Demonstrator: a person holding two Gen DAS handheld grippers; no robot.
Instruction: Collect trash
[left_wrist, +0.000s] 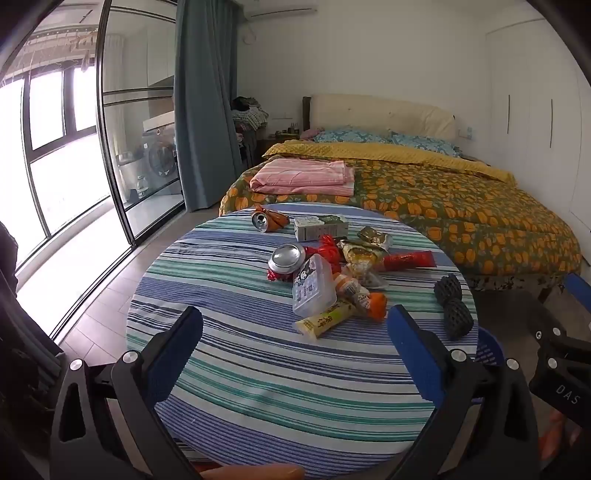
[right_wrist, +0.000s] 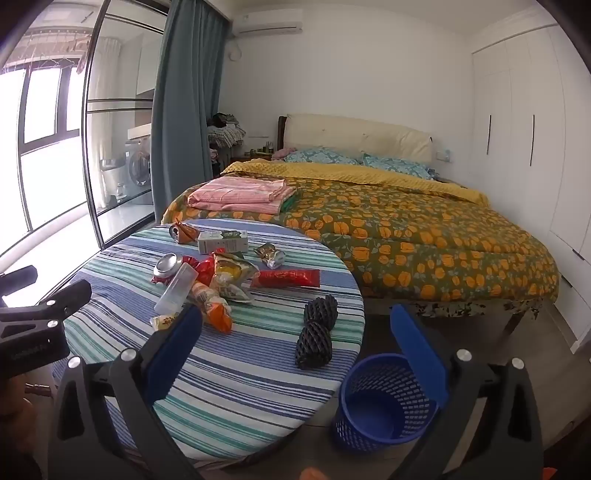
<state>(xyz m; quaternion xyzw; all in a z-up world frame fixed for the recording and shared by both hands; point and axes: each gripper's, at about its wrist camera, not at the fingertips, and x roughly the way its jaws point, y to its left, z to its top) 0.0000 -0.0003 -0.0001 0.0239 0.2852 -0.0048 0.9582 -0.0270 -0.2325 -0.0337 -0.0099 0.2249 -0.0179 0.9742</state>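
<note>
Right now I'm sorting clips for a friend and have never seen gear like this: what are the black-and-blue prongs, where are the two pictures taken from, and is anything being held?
The prongs are two hand-held grasping tools, one in each of a person's hands, with a camera on each looking forward along its fingers. One picture is from the left tool, the other from the right tool. Both stand wide open and hold nothing.

Ahead is a round table with a striped blue-green cloth carrying litter: a crushed silver can, a clear plastic box, a red tube-shaped wrapper, a green-white carton and two black mesh foam sleeves. A blue mesh plastic wastebasket stands on the floor beside the table.
</note>
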